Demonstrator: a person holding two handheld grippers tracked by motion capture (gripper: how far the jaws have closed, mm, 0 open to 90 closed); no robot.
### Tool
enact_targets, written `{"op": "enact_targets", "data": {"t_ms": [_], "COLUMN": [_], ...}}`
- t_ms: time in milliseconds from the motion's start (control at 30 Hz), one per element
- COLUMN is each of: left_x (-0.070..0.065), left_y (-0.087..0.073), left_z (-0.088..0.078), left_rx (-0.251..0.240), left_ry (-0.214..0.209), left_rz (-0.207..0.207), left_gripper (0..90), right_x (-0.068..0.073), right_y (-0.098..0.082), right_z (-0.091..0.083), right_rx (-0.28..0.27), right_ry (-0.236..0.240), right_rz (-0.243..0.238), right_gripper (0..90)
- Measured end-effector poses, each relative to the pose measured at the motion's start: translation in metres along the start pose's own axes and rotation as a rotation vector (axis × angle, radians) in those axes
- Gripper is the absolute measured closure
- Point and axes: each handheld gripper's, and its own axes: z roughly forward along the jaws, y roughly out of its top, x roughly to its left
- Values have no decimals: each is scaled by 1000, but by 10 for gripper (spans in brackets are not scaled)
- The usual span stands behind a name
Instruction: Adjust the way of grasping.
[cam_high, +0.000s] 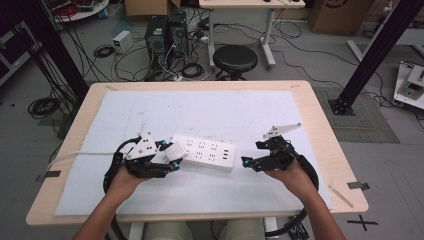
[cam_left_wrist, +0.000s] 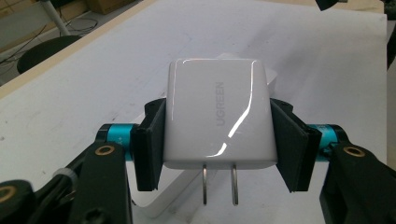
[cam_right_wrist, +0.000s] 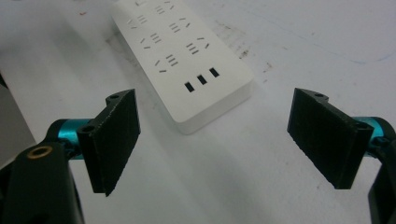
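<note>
Here, the left gripper was clamped on a glossy white square-bodied wall charger, its two black pads pressed flat against the charger's opposite sides. In the left gripper view the charger sat upright between the jaws, with grey lettering running along its face and two flat metal prongs pointing toward the camera from its near edge. In the high view the charger hung at the left end of a long white plastic power strip, just over or against it; whether the two touched I could not tell.

The power strip lay flat on a pale sheet that covered most of a light wooden table, near the table's front half and between the two hands. Its top carried rows of socket slots and, at the right end, three small dark rectangular ports.

The right gripper was spread wide, with nothing between its black pads. It pointed at the right end of the power strip, near it but apart, and in the right gripper view that end of the strip lay ahead of the open jaws, closer to the left one.
</note>
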Motion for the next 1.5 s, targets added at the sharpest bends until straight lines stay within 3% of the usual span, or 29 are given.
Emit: {"op": "enact_targets", "data": {"t_ms": [100,467,600,933,1267,1500], "left_x": [-3,-12,-13,-19,-21,-24], "left_y": [0,-3,-5,-6,-1,3], "left_z": [3,17,22,35,44,50], "left_rx": [8,-2,-2,-12,-25,-32], "left_ry": [-12,-95,-111,-150,-168,-183], "left_rz": [25,122,147,273,283,282], "left_gripper": [425,425,425,425,425,425], "right_x": [1,10,13,21,29,31], "right_y": [2,5,5,11,16,19], "right_z": [3,16,21,30,40,47], "right_rx": [5,-2,6,22,52,56], "right_ry": [12,136,157,232,312,376], "right_rz": [-4,38,42,70,93,146], "right_gripper": [173,173,173,174,173,174]}}
